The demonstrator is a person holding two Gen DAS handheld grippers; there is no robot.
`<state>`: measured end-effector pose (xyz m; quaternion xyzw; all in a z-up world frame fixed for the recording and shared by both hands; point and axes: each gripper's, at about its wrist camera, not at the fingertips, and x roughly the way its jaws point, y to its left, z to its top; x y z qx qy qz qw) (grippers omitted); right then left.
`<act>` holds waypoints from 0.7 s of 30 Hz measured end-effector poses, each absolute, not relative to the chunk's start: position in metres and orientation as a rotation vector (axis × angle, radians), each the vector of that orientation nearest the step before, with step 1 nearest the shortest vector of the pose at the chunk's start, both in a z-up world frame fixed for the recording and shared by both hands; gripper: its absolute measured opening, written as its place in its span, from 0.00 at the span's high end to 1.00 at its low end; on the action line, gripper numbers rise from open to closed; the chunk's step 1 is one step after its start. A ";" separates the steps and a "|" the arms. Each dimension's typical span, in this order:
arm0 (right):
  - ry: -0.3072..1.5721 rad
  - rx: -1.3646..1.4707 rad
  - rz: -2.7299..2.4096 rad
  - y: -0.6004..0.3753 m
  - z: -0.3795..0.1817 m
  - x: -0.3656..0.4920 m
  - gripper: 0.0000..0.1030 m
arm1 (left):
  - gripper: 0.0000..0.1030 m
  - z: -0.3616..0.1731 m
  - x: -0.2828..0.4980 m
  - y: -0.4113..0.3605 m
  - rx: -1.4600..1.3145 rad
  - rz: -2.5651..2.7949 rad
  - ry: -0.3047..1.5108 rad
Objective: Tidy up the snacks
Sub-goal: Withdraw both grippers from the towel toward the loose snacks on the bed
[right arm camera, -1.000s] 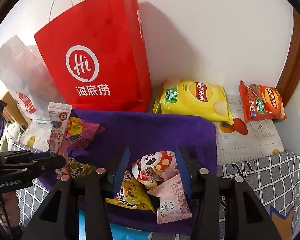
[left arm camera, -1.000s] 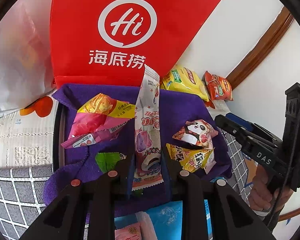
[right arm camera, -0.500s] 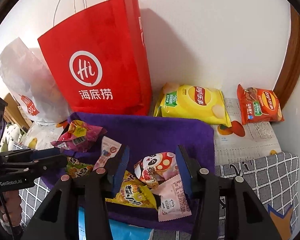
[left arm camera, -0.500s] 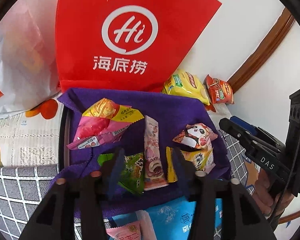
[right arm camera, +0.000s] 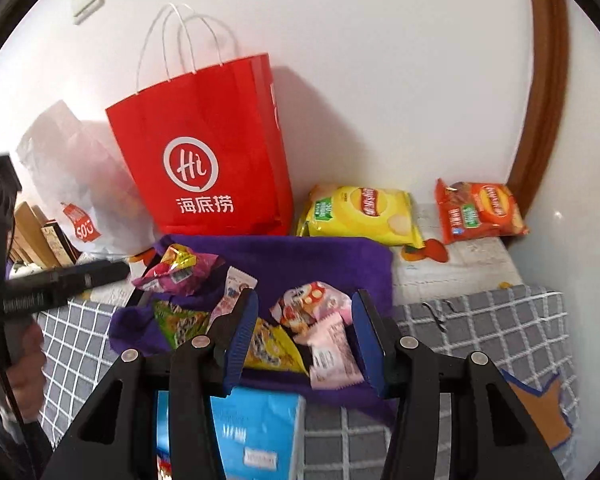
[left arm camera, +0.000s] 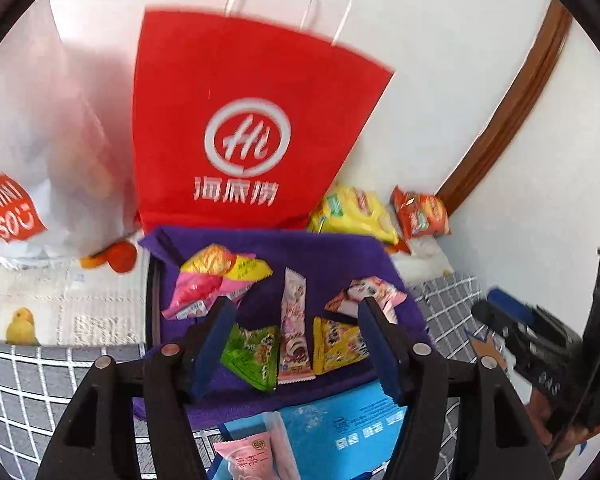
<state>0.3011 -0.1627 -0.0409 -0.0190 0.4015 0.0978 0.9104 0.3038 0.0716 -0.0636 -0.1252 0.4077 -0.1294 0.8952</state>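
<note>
A purple cloth (left arm camera: 320,252) (right arm camera: 320,256) holds several small snacks. The long pink stick packet (left arm camera: 294,328) (right arm camera: 232,296) lies flat between a green packet (left arm camera: 254,354) and a yellow packet (left arm camera: 336,344). A pink-and-yellow packet (left arm camera: 212,280) sits at the left and a panda packet (left arm camera: 364,294) (right arm camera: 308,300) at the right. My left gripper (left arm camera: 296,340) hovers above them with its jaws opening and nothing gripped. Over the panda packet and a pale pink packet (right arm camera: 334,354) hangs my right gripper (right arm camera: 306,336), open and empty.
A red paper bag (left arm camera: 240,120) (right arm camera: 204,160) stands against the wall behind the cloth, with a white plastic bag (left arm camera: 40,160) to its left. Yellow chips (right arm camera: 360,212) and orange-red chips (right arm camera: 480,208) lie at the back right. A blue box (left arm camera: 340,428) sits in front.
The left gripper let go of the long pink stick packet, which now lies on the cloth, and its jaws spread. Both grippers drew back and rose.
</note>
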 end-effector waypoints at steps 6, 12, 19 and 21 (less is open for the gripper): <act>0.772 -0.047 0.181 -0.170 -0.020 0.254 0.41 | 0.32 -0.038 0.273 0.063 -0.238 -0.238 0.803; 0.786 0.028 0.217 -0.174 -0.015 0.220 0.40 | 0.32 -0.026 0.225 0.054 -0.186 -0.232 0.768; 0.781 0.052 0.284 -0.169 -0.007 0.181 0.40 | 0.32 -0.026 0.175 0.053 -0.179 -0.208 0.746; 0.774 0.047 0.295 -0.169 -0.006 0.171 0.40 | 0.33 -0.027 0.164 0.055 -0.191 -0.212 0.747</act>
